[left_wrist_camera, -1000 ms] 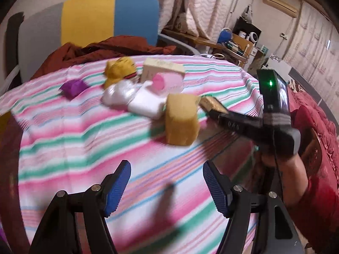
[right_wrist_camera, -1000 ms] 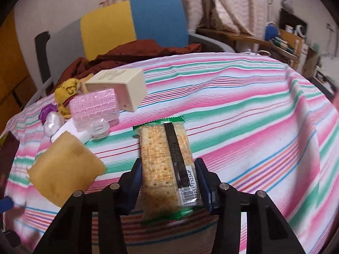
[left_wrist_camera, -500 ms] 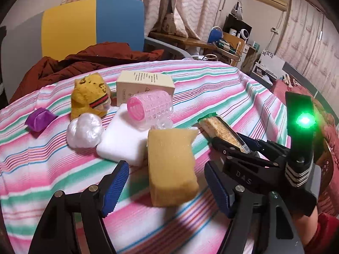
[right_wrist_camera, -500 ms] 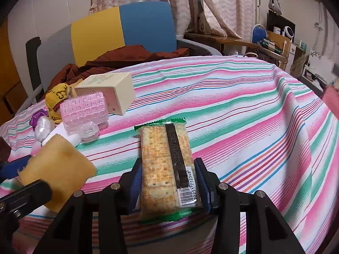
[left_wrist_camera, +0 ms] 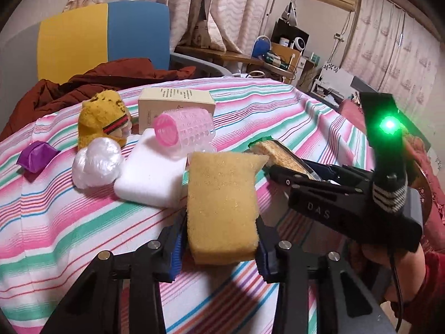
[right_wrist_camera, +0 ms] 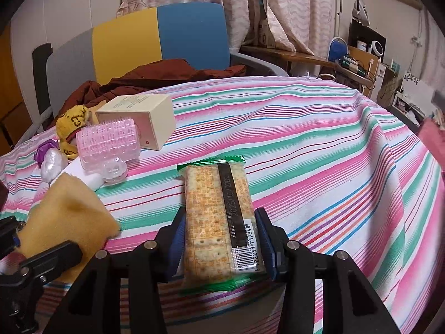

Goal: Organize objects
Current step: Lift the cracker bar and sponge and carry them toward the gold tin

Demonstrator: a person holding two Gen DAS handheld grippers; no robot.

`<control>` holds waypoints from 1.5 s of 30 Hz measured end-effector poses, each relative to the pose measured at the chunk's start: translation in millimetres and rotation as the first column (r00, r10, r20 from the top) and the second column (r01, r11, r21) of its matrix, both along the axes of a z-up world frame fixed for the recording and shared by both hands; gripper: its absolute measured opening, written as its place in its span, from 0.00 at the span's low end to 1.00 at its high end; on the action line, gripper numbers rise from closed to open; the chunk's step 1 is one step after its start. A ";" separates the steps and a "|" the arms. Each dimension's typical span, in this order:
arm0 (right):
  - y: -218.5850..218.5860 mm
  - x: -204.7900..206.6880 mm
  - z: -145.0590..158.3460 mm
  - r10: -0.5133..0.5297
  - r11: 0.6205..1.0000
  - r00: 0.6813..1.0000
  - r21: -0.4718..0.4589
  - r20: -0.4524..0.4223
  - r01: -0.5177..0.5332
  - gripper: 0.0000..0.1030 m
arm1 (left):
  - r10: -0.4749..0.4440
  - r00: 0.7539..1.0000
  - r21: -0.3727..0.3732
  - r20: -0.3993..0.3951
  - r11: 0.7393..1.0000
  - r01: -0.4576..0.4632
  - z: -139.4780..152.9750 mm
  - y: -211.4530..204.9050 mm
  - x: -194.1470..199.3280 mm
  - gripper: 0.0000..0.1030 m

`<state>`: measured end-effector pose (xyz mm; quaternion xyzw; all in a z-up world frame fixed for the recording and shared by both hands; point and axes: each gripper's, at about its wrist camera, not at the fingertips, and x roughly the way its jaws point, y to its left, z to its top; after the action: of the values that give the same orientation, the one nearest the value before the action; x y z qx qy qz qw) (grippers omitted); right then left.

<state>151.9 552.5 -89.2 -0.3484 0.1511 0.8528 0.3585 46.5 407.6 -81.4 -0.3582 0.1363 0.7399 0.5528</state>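
Note:
My left gripper (left_wrist_camera: 221, 246) is shut on a yellow sponge (left_wrist_camera: 221, 203), its blue pads pressing the sponge's two sides at the near end; the sponge also shows at the left of the right wrist view (right_wrist_camera: 66, 214). My right gripper (right_wrist_camera: 219, 246) is shut on a cracker pack (right_wrist_camera: 218, 217) in green-edged wrapping, held lengthwise over the striped tablecloth (right_wrist_camera: 319, 144). From the left wrist view the right gripper's black body sits just right of the sponge, with the cracker pack (left_wrist_camera: 274, 153) poking out behind it.
Behind the sponge lie a white foam block (left_wrist_camera: 151, 176), a pink hair roller (left_wrist_camera: 185, 129), a cream box (left_wrist_camera: 176, 104), a yellow knitted toy (left_wrist_camera: 101, 118), a white crumpled bag (left_wrist_camera: 96, 162) and a purple wrapper (left_wrist_camera: 36, 158). A chair with brown cloth (left_wrist_camera: 111, 75) stands past the table's far edge.
My left gripper moved forward to the sponge and shut on its sides; earlier it stood wide open. The right gripper kept its hold on the cracker pack without moving.

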 end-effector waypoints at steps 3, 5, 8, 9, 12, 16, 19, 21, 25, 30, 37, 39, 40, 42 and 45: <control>-1.5 -0.5 0.2 0.001 1.000 1.000 0.009 0.003 -0.001 0.46 | 0.018 1.000 0.008 -0.015 1.000 -0.018 0.2 -8.9 2.3 0.39; -3.1 -0.6 0.5 -0.001 1.000 1.000 0.018 0.006 0.000 0.46 | 0.027 0.999 0.011 -0.035 1.000 -0.027 1.8 -14.1 5.8 0.39; -4.8 1.1 1.8 -0.004 0.999 1.000 0.033 0.006 0.004 0.45 | 0.043 0.997 0.019 -0.071 0.999 -0.042 2.9 -24.2 13.3 0.39; -5.8 2.2 2.6 -0.008 0.999 1.000 0.039 0.001 0.008 0.45 | 0.044 0.996 0.020 -0.077 0.999 -0.043 2.7 -26.6 15.2 0.39; -9.3 6.0 5.0 -0.015 0.998 1.000 0.058 -0.007 0.015 0.45 | 0.053 0.994 0.031 -0.095 0.998 -0.051 4.2 -36.7 20.0 0.39; -23.5 6.4 9.1 0.001 0.994 1.000 0.108 0.002 -0.001 0.45 | 0.065 0.993 0.054 -0.101 0.997 -0.059 7.0 -52.0 25.3 0.39; -39.5 3.8 9.6 0.043 0.990 0.999 0.131 0.025 -0.046 0.45 | 0.077 0.993 0.058 -0.085 0.996 -0.073 4.6 -67.1 26.4 0.39; -49.3 4.4 8.2 0.064 0.992 0.998 0.110 0.028 -0.067 0.45 | 0.090 0.994 0.074 -0.058 0.994 -0.086 1.1 -81.2 25.9 0.39; -63.4 10.0 5.0 0.062 0.998 0.998 0.024 -0.022 -0.061 0.45 | 0.099 0.991 0.106 -0.086 0.990 -0.089 -1.7 -102.4 35.1 0.38; -85.2 7.8 7.1 0.078 0.996 0.995 -0.039 -0.064 -0.080 0.45 | 0.103 0.990 0.105 -0.092 0.990 -0.093 -0.2 -117.3 39.3 0.38; -119.1 -0.7 15.6 0.138 0.988 0.986 -0.064 -0.093 -0.144 0.45 | 0.148 0.987 0.140 -0.053 0.980 -0.140 8.7 -154.0 41.3 0.38; -127.5 -3.8 18.0 0.154 0.983 0.982 -0.084 -0.105 -0.163 0.45 | 0.162 0.986 0.160 -0.041 0.975 -0.153 14.1 -166.7 42.4 0.38; -131.3 -5.2 19.0 0.160 0.981 0.981 -0.093 -0.111 -0.171 0.45 | 0.170 0.985 0.170 -0.031 0.972 -0.162 16.2 -172.5 41.8 0.38; -141.1 -8.1 21.6 0.178 0.975 0.976 -0.112 -0.128 -0.193 0.45 | 0.192 0.981 0.187 -0.015 0.965 -0.186 21.8 -184.8 39.8 0.38; -158.8 -14.9 26.7 0.215 0.965 0.966 -0.123 -0.143 -0.233 0.45 | 0.228 0.974 0.206 0.005 0.953 -0.224 29.9 -203.7 34.8 0.38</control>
<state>137.0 393.6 -62.5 -0.3318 0.1924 0.8960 0.2238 81.3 203.9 -51.5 -0.3054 0.0227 0.8119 0.4970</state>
